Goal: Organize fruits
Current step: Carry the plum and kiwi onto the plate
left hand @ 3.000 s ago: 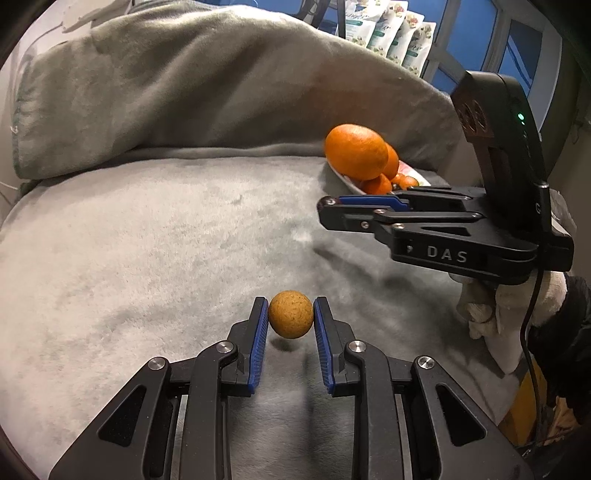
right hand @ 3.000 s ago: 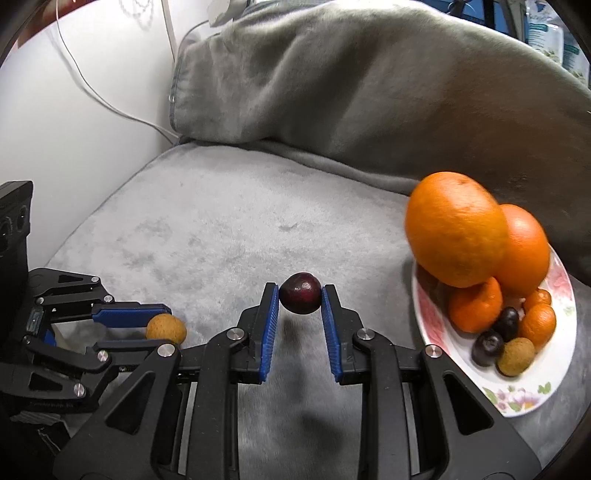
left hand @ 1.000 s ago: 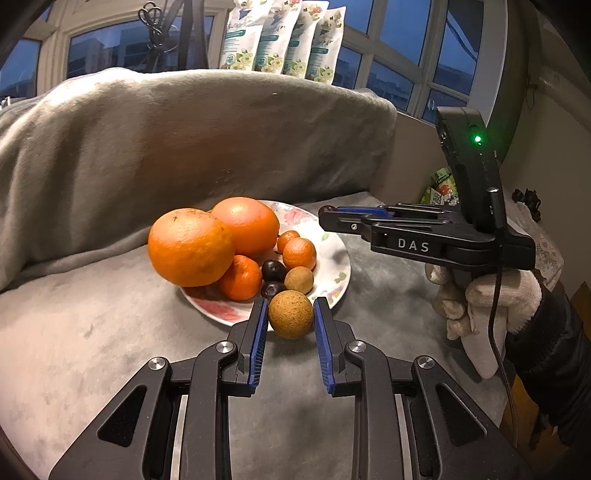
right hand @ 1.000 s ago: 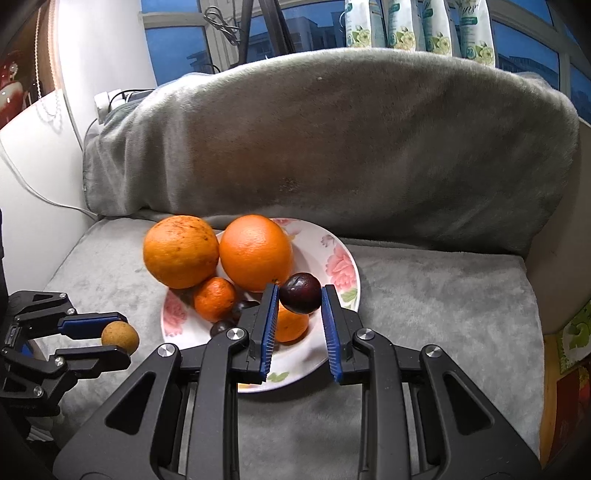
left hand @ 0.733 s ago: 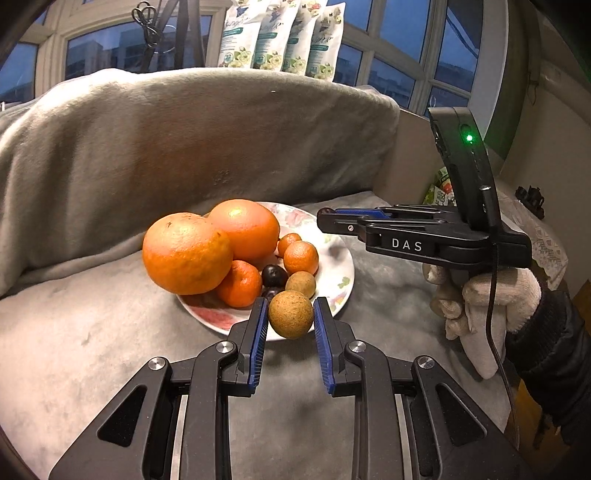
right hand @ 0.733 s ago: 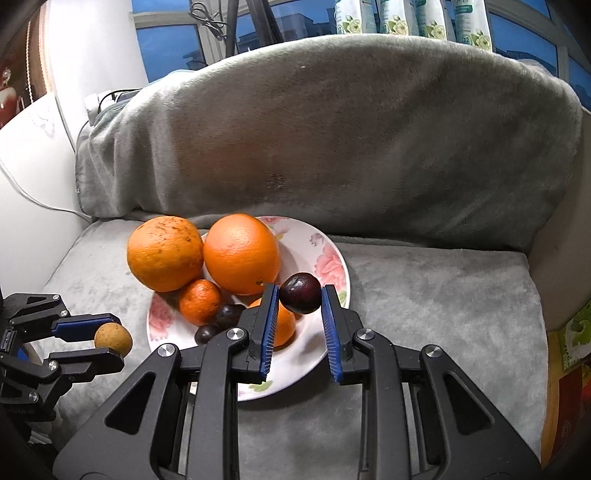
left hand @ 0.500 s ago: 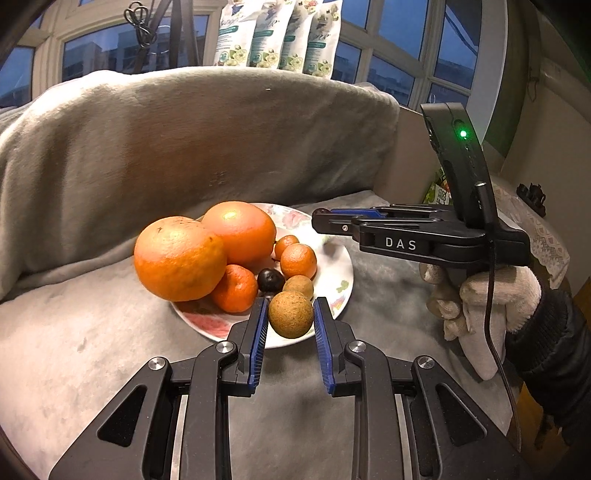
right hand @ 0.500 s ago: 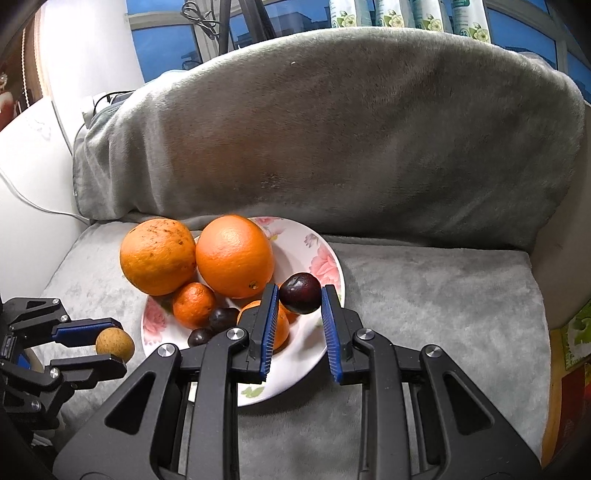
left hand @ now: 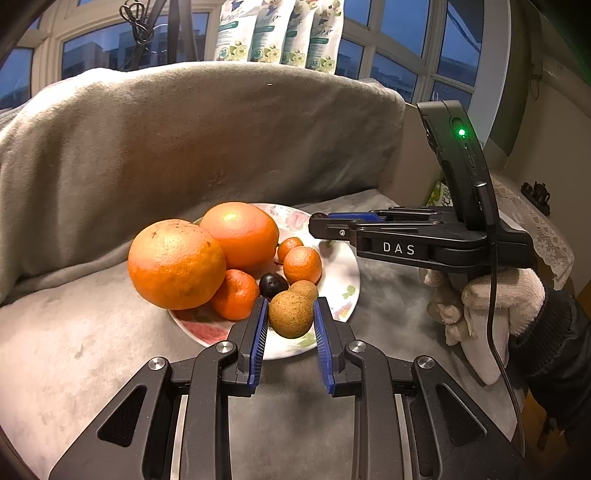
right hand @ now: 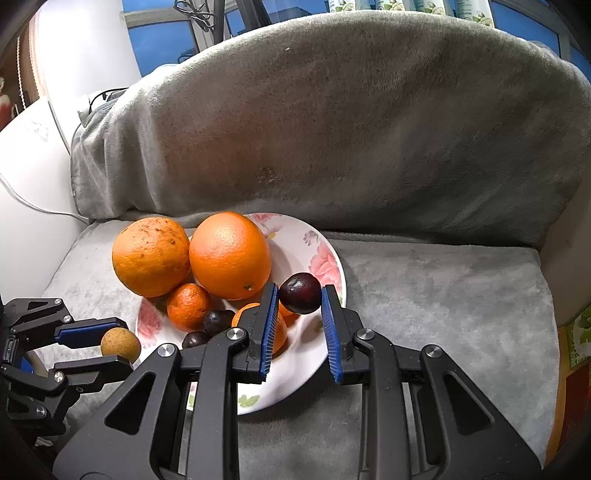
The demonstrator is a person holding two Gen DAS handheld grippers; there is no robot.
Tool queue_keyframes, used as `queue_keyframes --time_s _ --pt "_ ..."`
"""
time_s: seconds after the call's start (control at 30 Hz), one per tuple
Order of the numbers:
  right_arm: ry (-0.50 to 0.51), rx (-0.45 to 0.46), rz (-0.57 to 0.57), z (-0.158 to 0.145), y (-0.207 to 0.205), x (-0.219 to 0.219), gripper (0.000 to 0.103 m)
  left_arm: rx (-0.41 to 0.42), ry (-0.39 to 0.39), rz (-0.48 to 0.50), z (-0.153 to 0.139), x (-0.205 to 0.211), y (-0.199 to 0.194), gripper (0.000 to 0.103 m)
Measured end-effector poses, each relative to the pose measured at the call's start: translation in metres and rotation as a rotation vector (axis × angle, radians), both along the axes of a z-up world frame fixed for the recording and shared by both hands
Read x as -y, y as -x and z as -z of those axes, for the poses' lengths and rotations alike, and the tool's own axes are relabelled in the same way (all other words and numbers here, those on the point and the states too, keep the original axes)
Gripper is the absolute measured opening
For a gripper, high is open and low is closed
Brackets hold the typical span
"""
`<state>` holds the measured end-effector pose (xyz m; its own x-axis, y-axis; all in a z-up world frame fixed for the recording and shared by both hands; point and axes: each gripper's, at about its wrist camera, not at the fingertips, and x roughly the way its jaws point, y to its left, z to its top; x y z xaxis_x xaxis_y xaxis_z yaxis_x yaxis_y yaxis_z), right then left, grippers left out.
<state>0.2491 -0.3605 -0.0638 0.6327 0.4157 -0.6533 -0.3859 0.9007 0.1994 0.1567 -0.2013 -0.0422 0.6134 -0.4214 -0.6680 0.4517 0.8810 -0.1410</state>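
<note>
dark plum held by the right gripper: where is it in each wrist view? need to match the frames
Left wrist: only a dark sliver of the dark plum shows at the tip of the right gripper, right of centre, above the floral plate.
Right wrist: centre, clamped between the blue pads, over the plate's right rim.
Shared landmark: the speckled big orange at the plate's left edge.

The plate's [right hand: 325, 258] near-left rim hides behind the right gripper's fingers [right hand: 267, 325]; window packets [left hand: 280, 33] are cut off.
</note>
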Motion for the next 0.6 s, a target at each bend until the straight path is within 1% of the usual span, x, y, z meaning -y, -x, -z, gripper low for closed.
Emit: queue_keyframes --time_s 0.6 --pt "0.006 -0.009 -0.004 0.0029 -0.0009 -0.0022 0.025 0.0 -0.006 -0.01 0.0038 0.0002 -0.0061 0.024"
